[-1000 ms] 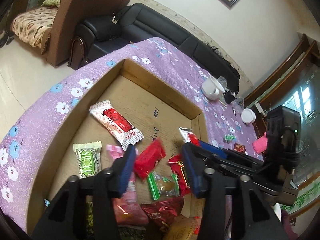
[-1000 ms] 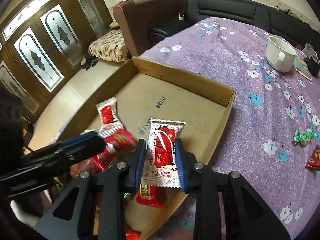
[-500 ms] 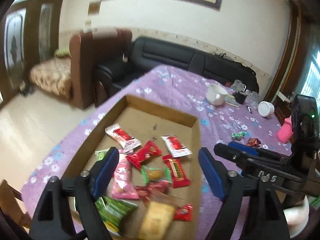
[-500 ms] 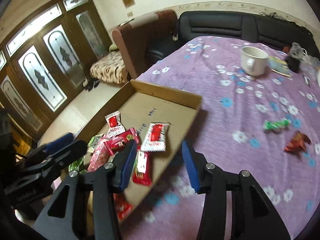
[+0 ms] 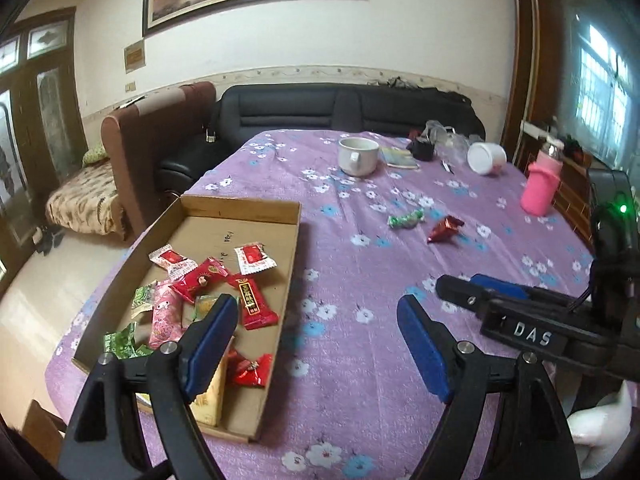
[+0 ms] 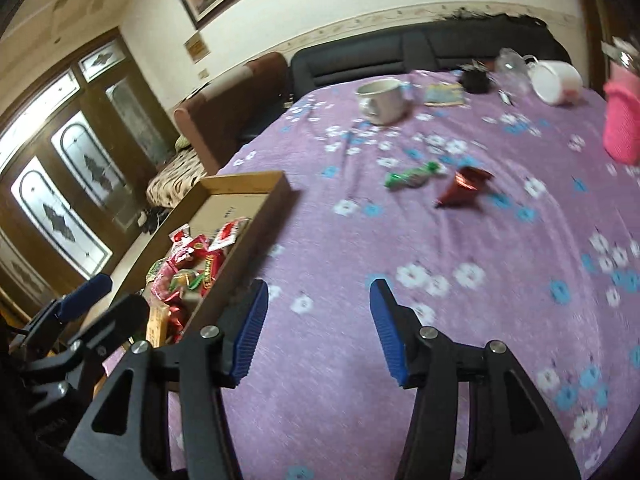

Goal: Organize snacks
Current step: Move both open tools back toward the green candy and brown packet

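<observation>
A shallow cardboard tray (image 5: 288, 216) on the purple flowered tablecloth holds several wrapped snacks, red, pink and green, among them a red-and-white packet (image 5: 253, 258). It also shows in the right wrist view (image 6: 244, 180). A green candy (image 5: 405, 219) and a dark red candy (image 5: 444, 229) lie loose on the cloth to the right of the tray; both show in the right wrist view, green candy (image 6: 412, 175), red candy (image 6: 464, 186). My left gripper (image 5: 316, 338) is open and empty above the tray's right edge. My right gripper (image 6: 316, 328) is open and empty over bare cloth.
A white mug (image 5: 357, 156), a booklet (image 5: 398, 157), a tipped white cup (image 5: 486, 158) and a pink bottle (image 5: 540, 186) stand at the table's far side. A black sofa (image 5: 340, 108) and a brown armchair (image 5: 140, 132) lie beyond. The right gripper appears in the left wrist view (image 5: 492, 292).
My right gripper let go of the red-and-white packet, which now lies in the tray, and opened. Both grippers pulled back and swung right toward the loose candies.
</observation>
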Motion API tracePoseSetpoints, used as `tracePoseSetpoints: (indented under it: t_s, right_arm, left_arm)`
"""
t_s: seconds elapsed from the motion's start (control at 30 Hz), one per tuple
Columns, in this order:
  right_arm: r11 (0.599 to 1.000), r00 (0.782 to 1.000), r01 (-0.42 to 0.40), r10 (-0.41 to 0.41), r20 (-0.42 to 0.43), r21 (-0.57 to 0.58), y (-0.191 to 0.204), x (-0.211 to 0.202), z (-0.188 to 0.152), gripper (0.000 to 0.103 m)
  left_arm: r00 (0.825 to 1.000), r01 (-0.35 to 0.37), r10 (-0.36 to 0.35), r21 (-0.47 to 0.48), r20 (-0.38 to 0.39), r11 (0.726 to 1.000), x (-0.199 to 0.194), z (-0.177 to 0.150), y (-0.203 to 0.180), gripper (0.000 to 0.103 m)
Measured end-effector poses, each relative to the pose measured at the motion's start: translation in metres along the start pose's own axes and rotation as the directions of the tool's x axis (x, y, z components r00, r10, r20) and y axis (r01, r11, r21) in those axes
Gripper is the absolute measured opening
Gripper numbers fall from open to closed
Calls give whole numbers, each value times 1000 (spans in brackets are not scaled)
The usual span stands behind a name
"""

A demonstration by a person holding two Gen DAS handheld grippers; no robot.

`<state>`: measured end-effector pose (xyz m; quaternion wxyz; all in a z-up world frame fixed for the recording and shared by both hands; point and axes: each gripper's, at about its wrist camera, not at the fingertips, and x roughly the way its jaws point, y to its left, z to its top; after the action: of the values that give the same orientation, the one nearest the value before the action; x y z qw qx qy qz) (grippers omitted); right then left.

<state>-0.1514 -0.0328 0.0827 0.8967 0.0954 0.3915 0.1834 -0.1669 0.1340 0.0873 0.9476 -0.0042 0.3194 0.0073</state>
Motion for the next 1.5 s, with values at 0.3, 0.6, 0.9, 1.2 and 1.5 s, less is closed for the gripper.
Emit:
tracePoseSetpoints:
  t_s: [0.3,0.6,0.9,1.2,1.5]
  right_arm:
    - [999,1000,16,-17,19,51,-24,-17,-10,55]
    - [998,1000,15,-16,17,63,-30,-18,-12,55]
    - [997,1000,20,-21,5,74,-34,-15,-14,56]
    - [994,998,62,-63,5,89,-53,-18,-10,57]
    - [976,986,167,-169,5,142,-104,-17,24,58]
  left_arm:
    - [999,-29,30,38,-35,999,-2,-4,-19,82]
    - [998,-20,23,44,-64,999,0,-8,-27,82]
    - [996,-12,14,25,-88,1000,6,-11,-26,82]
    - [992,70,-73,-26,-107,997,13,-12,-20,82]
    - [982,117,-123,-51,-142,992,35,-16,-23,82]
